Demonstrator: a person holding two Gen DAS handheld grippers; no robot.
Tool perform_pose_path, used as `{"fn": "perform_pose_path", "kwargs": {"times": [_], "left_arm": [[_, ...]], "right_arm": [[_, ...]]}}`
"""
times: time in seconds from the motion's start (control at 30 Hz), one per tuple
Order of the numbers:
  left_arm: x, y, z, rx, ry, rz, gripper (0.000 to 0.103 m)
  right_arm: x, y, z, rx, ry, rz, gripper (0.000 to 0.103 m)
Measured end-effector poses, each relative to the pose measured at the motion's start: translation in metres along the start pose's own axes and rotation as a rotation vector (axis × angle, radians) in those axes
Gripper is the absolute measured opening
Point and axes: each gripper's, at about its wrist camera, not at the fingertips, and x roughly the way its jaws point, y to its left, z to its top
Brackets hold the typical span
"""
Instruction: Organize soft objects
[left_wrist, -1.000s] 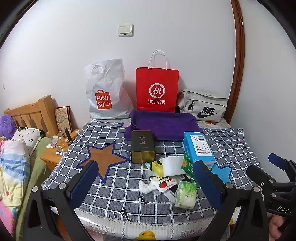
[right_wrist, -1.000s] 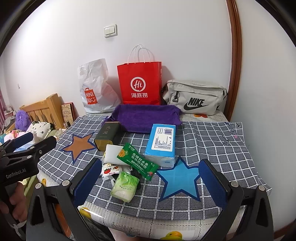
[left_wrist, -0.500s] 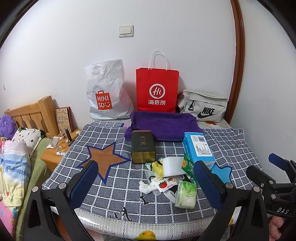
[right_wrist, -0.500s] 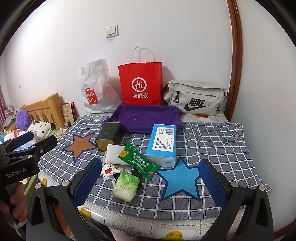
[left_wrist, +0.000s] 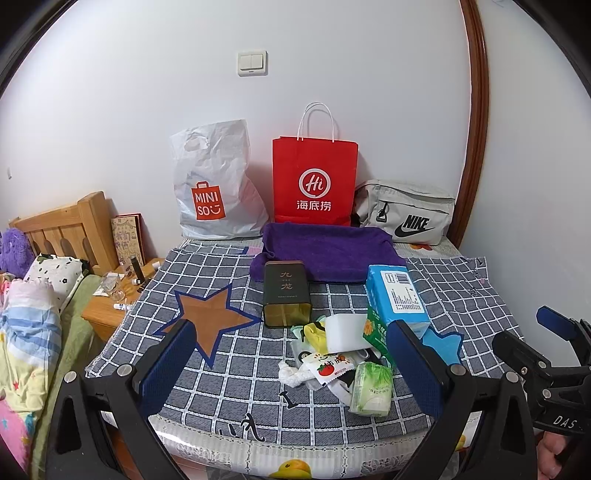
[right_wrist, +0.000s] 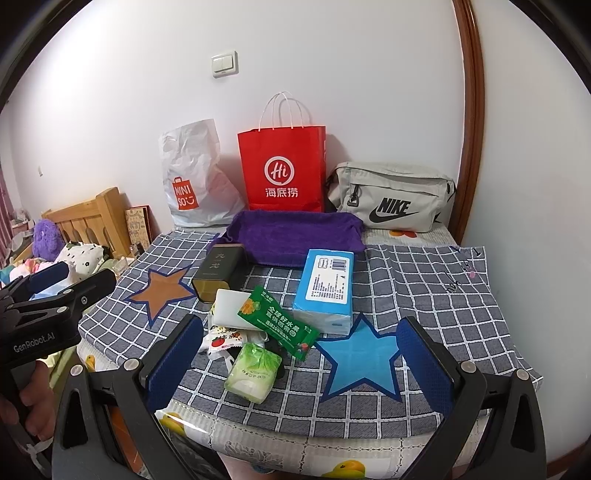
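A pile of soft packets lies near the front of the checked cloth (left_wrist: 229, 373): a green tissue pack (left_wrist: 370, 387) (right_wrist: 252, 371), a green snack wrapper (right_wrist: 277, 324), a tomato-print sachet (left_wrist: 327, 367) (right_wrist: 221, 340) and a white pack (left_wrist: 345, 331) (right_wrist: 232, 308). A blue tissue box (left_wrist: 397, 299) (right_wrist: 325, 288) and a dark tin (left_wrist: 285, 293) (right_wrist: 218, 272) stand beside them. A folded purple towel (left_wrist: 325, 253) (right_wrist: 295, 236) lies behind. My left gripper (left_wrist: 291, 365) and right gripper (right_wrist: 299, 365) both hover open before the front edge, holding nothing.
A Miniso plastic bag (left_wrist: 216, 184), a red paper bag (left_wrist: 314, 181) and a grey Nike bag (left_wrist: 406, 212) lean on the back wall. A wooden bedside table (left_wrist: 110, 306) and bedding (left_wrist: 26, 332) lie left. Brown star (left_wrist: 210, 317) and blue star (right_wrist: 360, 358) patches mark the cloth.
Both views have shifted only slightly; the objects and the grippers' opening are unchanged.
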Motion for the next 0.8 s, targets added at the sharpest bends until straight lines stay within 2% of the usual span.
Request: {"fn": "perform_pose_path", "kwargs": {"times": [0.27,0.5,0.8], "left_arm": [[0.007,0.002,0.006,-0.008,0.012,0.017,0.103],[0.039,0.009,-0.002,-0.013,0.073,0.056,0.103],[0.073,0.030,-0.018,-0.048,0.118,0.079,0.103]], "right_arm": [[0.012,-0.006,-0.005,0.013,0.014,0.014,0.103],[0.040,-0.016,-0.015,0.037,0.064,0.030,0.103],[0.094,-0.016,-0.038,0.084,0.176,0.157,0.103]]}}
